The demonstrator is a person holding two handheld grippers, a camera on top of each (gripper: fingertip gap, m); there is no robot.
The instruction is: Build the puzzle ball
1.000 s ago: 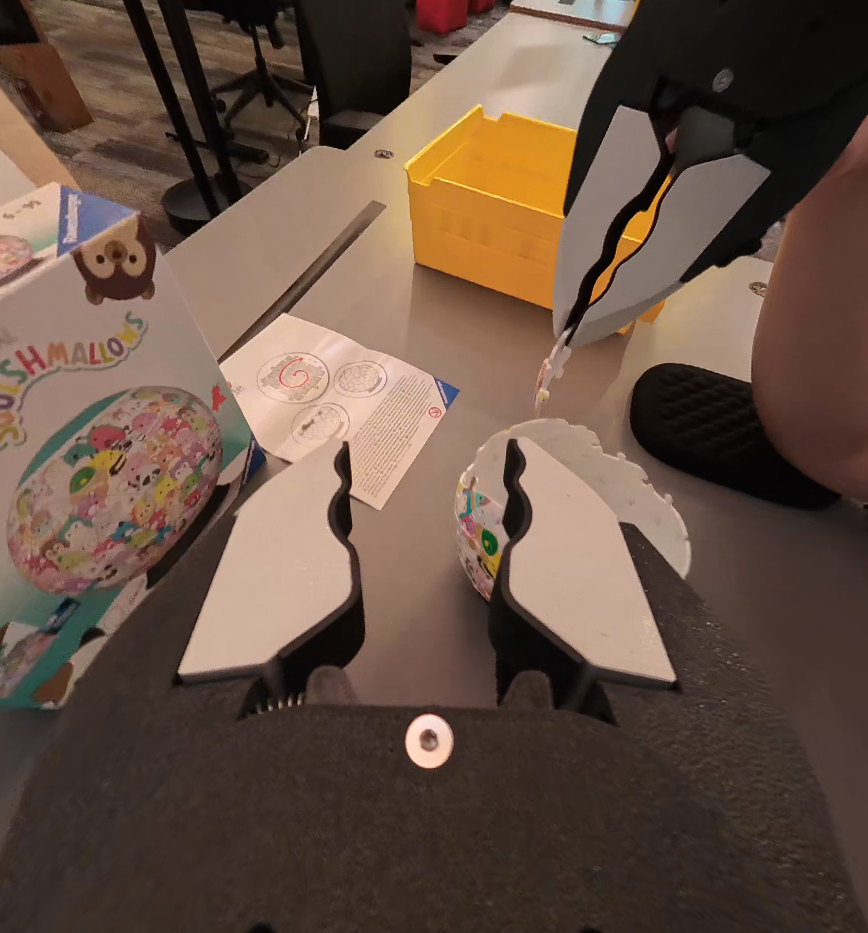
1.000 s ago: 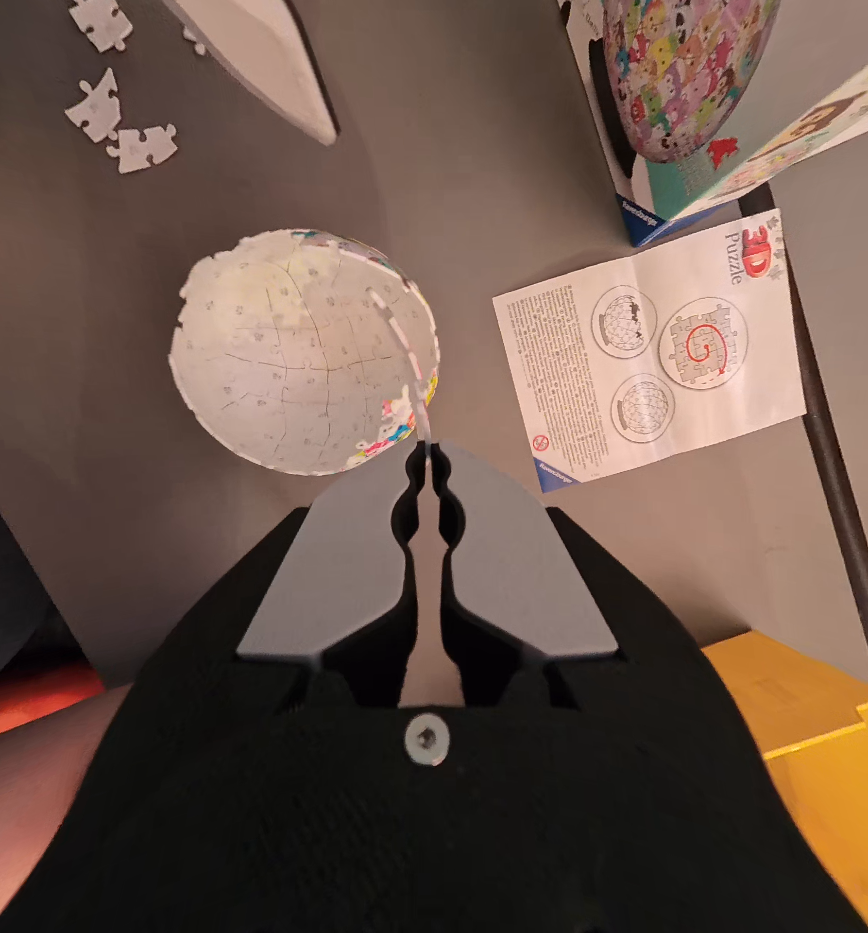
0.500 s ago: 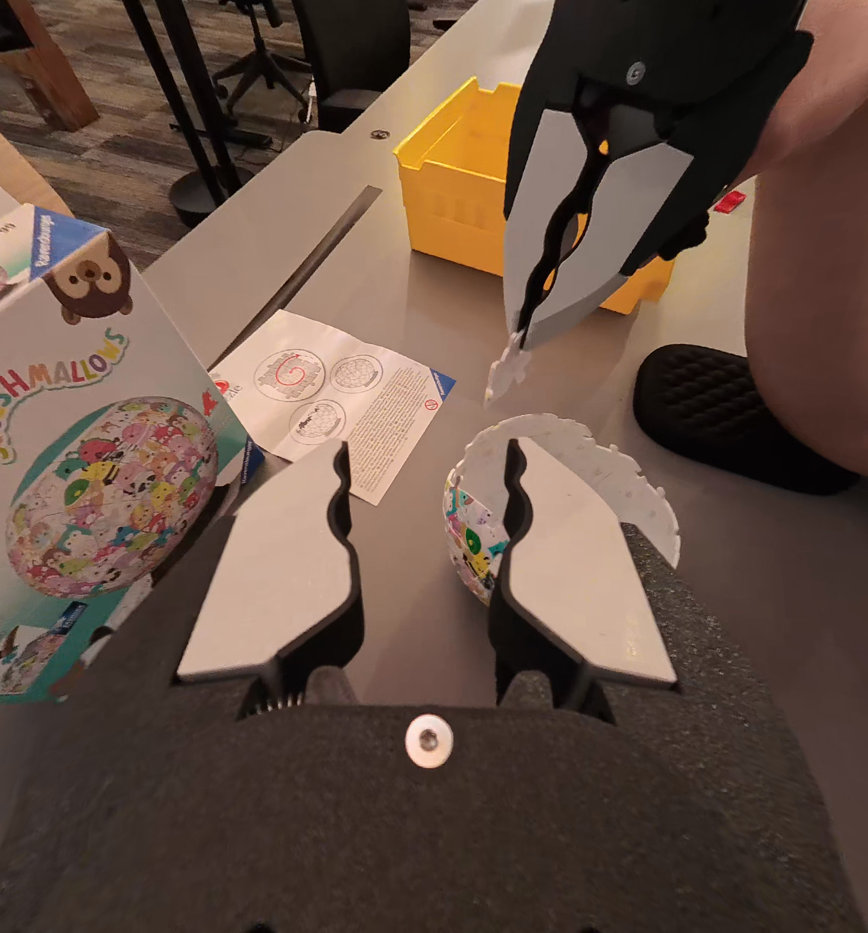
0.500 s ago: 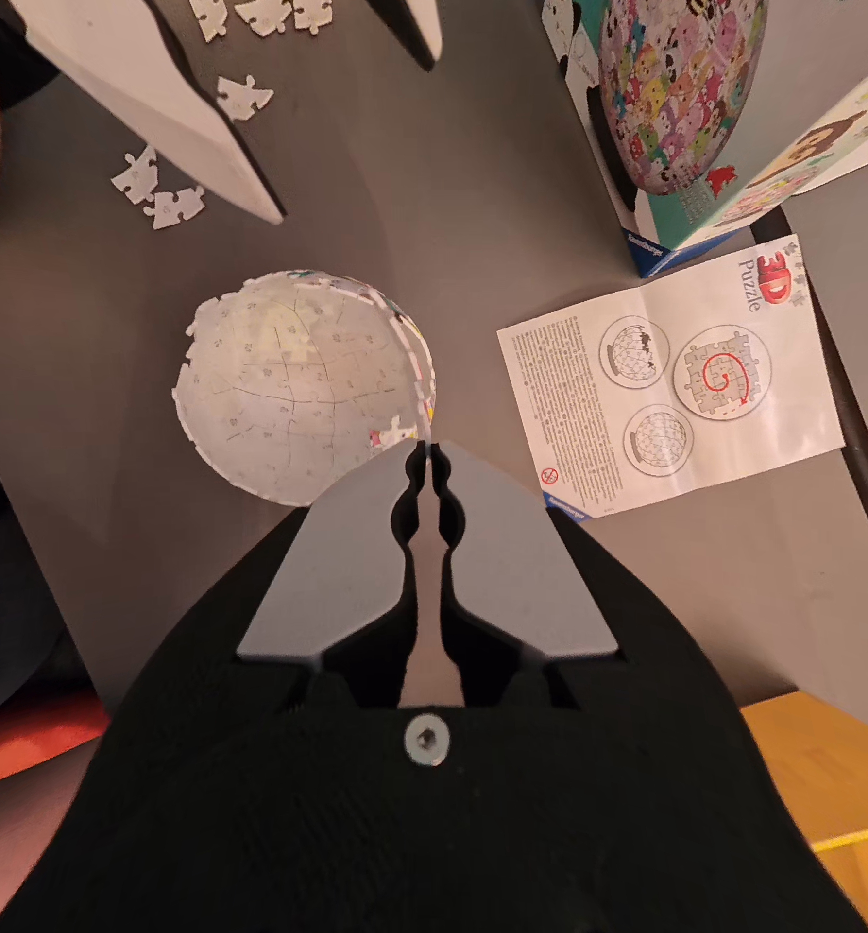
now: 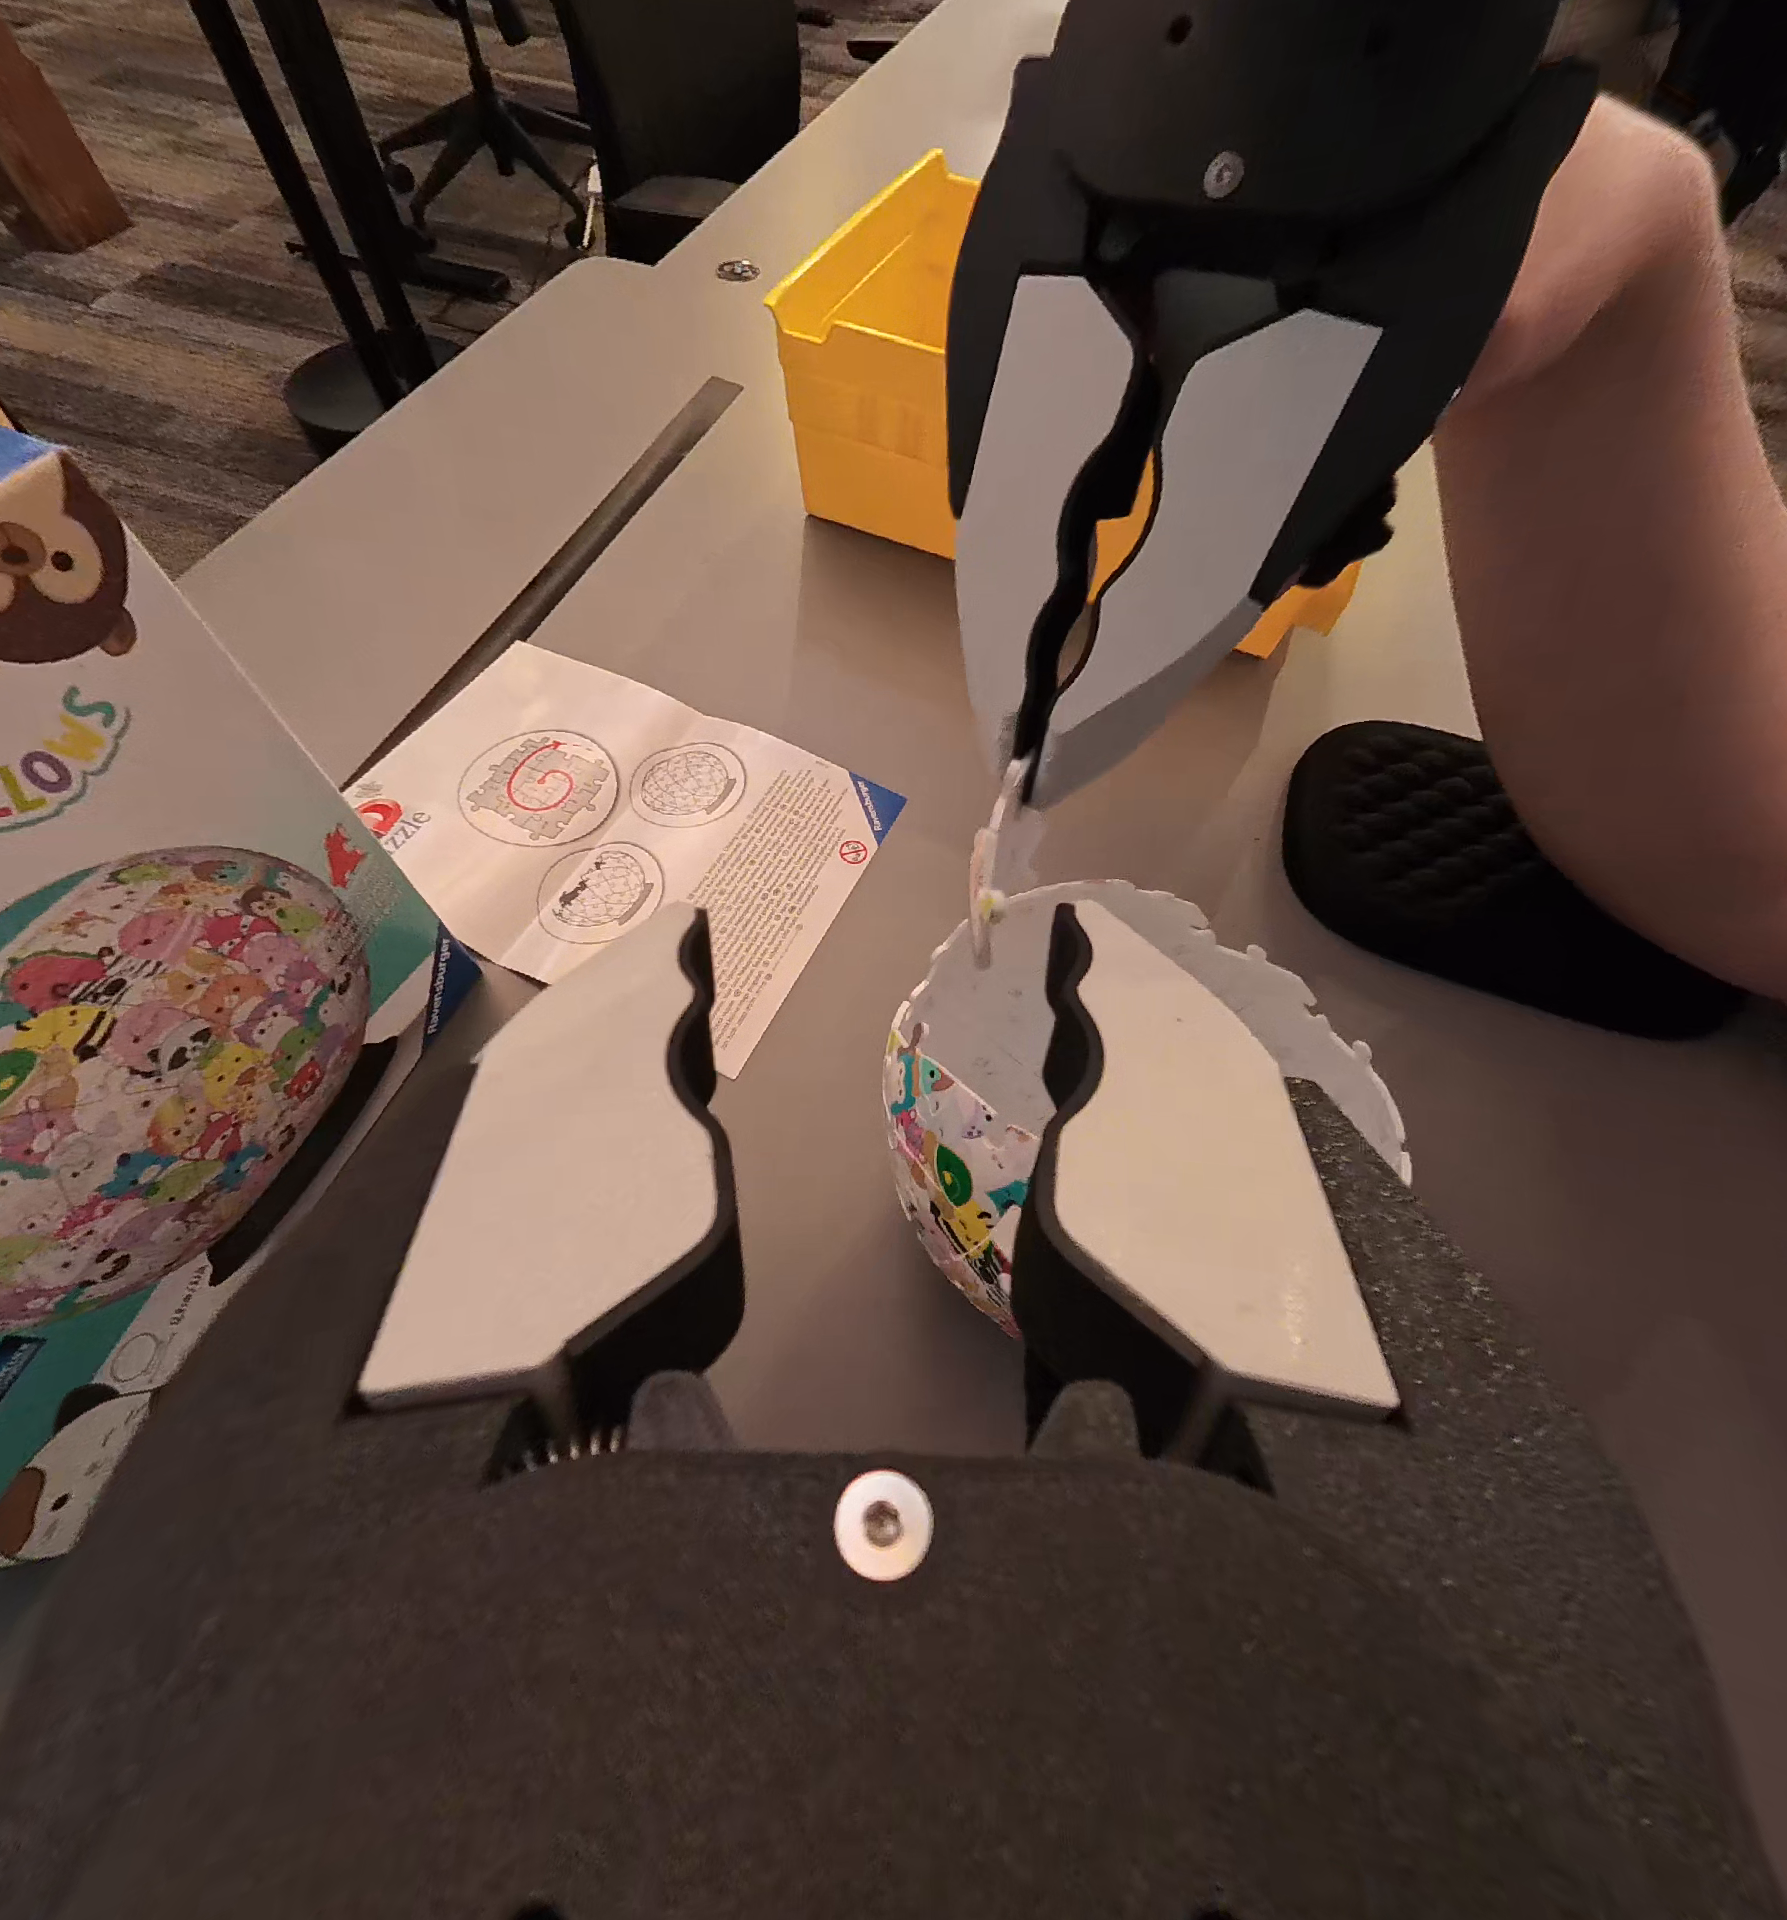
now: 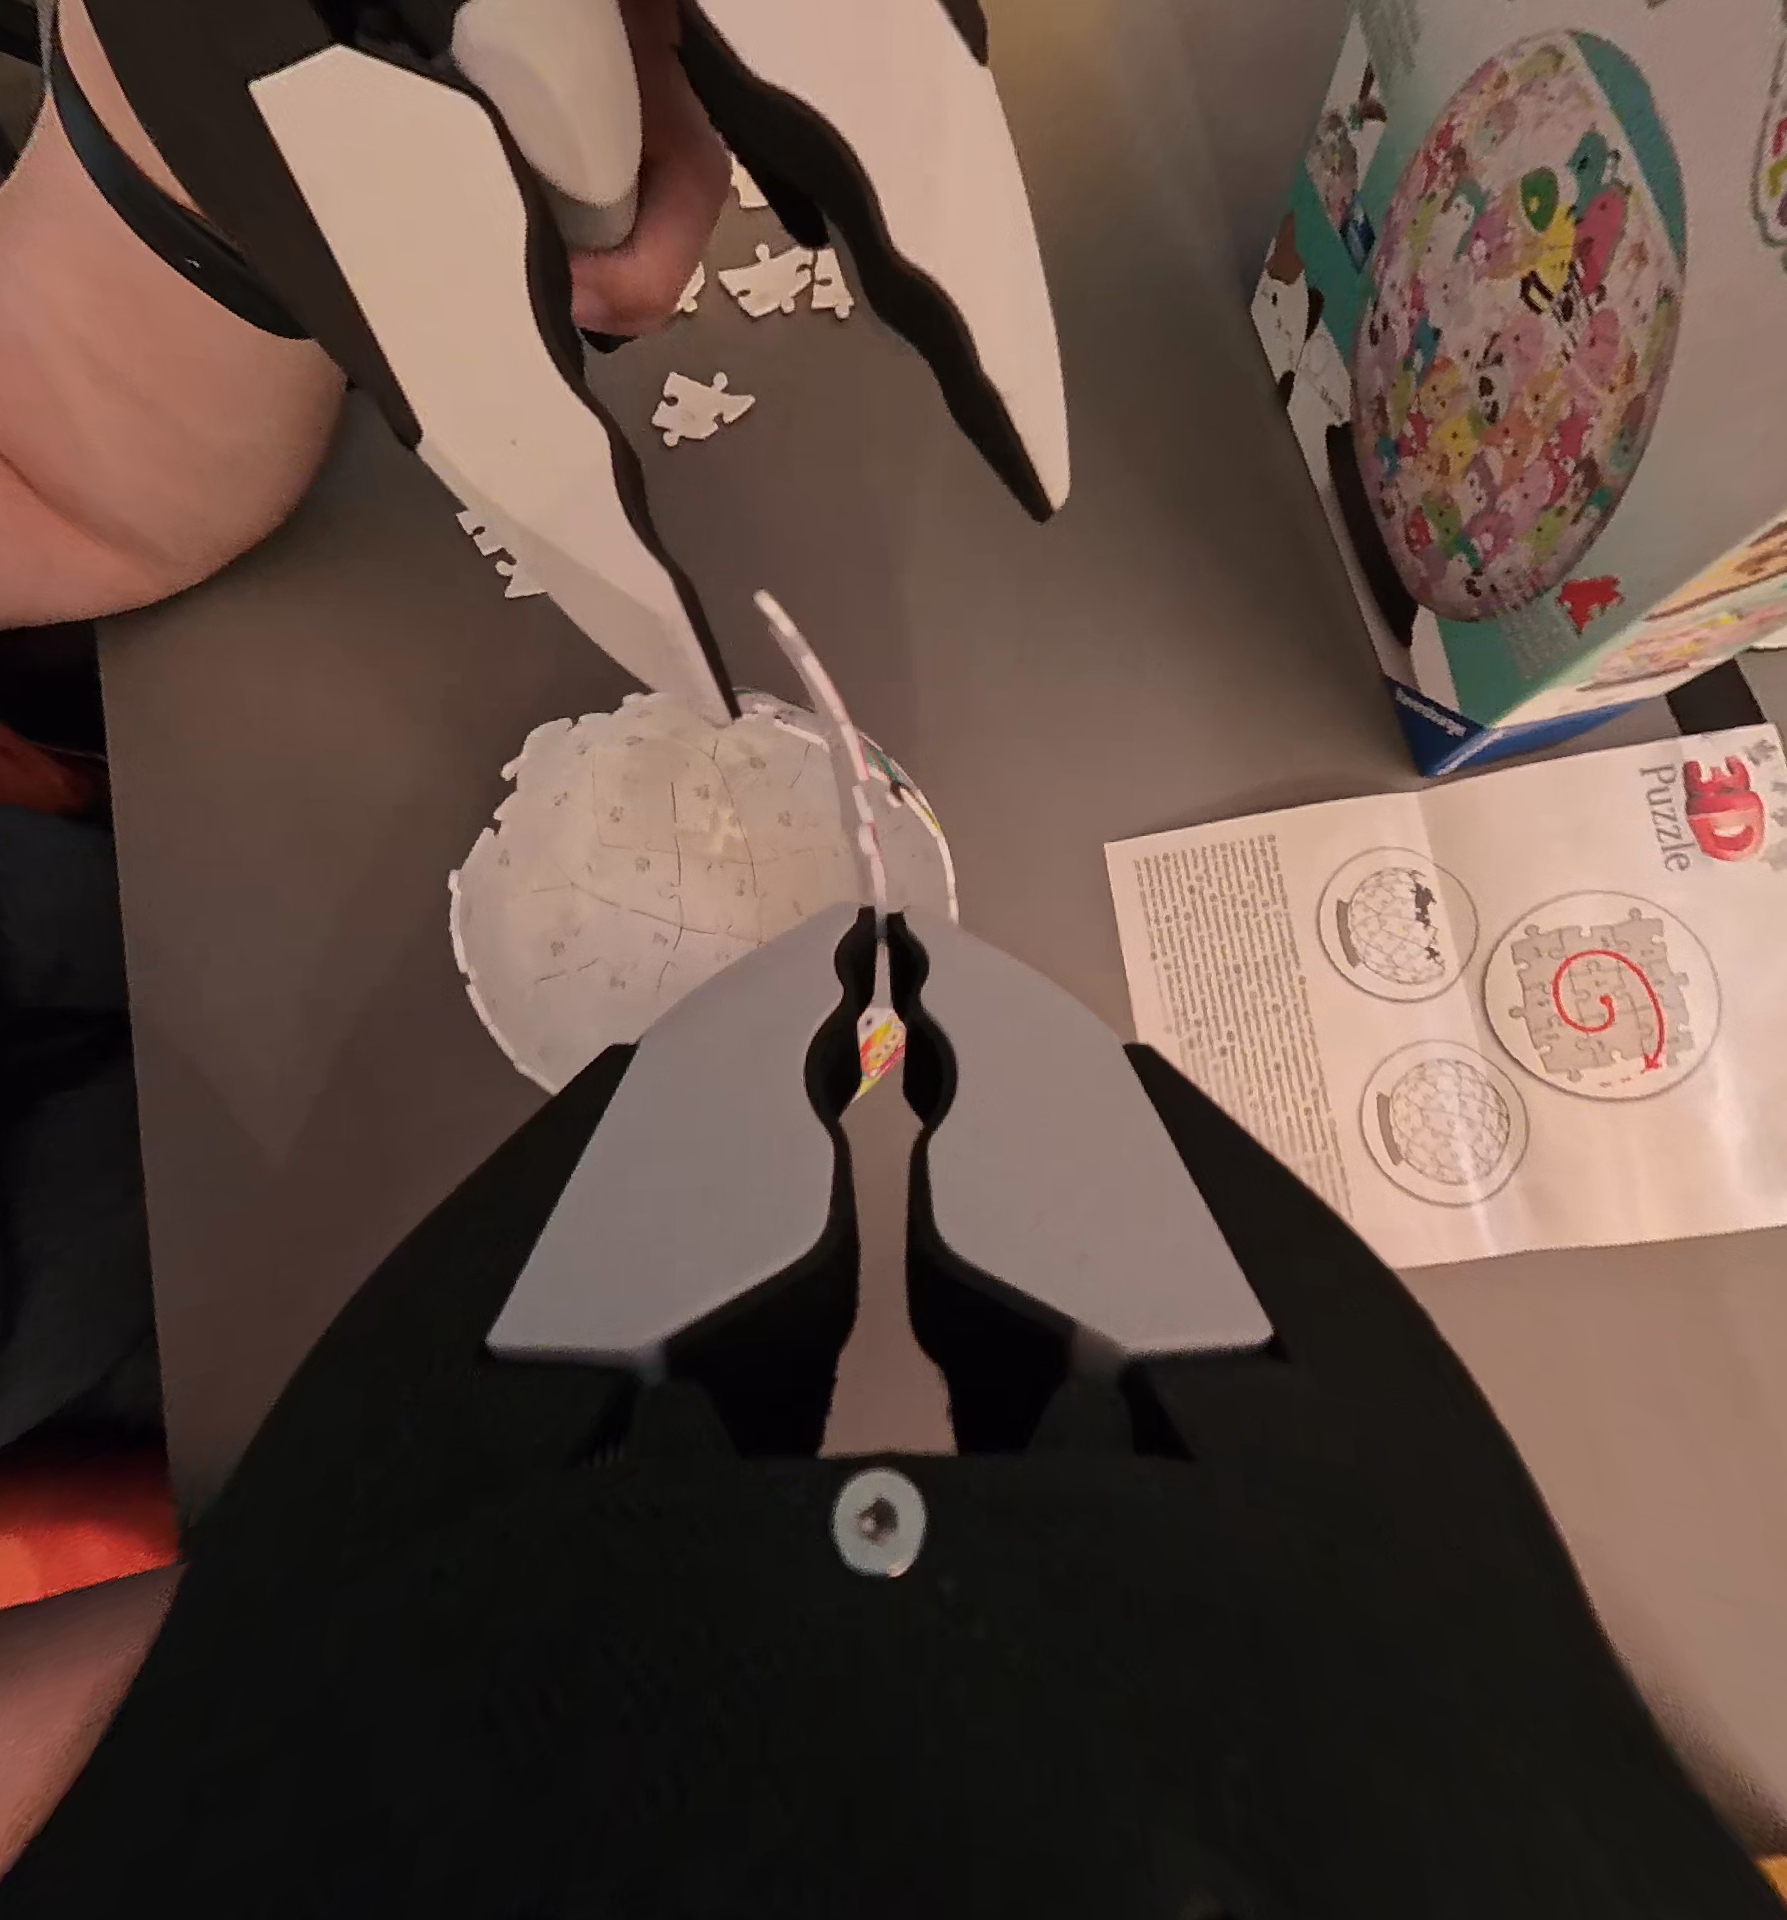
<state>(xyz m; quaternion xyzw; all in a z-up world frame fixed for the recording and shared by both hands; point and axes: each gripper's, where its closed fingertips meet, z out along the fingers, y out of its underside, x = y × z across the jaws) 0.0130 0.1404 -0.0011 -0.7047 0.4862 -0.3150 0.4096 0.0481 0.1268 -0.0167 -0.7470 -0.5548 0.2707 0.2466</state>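
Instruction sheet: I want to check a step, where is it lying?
In the left wrist view, the instruction sheet lies flat on the table, between the puzzle box and the half-built ball.

right gripper [image 6: 881, 920] jaws closed on a thin curved puzzle piece [image 6: 835, 727], held edge-on just above the half-built puzzle ball [image 6: 640, 894] on the grey worktop [image 6: 1128, 540]. left gripper [image 6: 868, 582] w/ jaws apart; one tip touches the shell's far rim. loose pieces [image 6: 702, 400] behind it. instruction sheet [image 6: 1471, 997] at right, puzzle box [image 6: 1554, 343] beyond.

Puzzle box [image 5: 141, 987] cut off leftward
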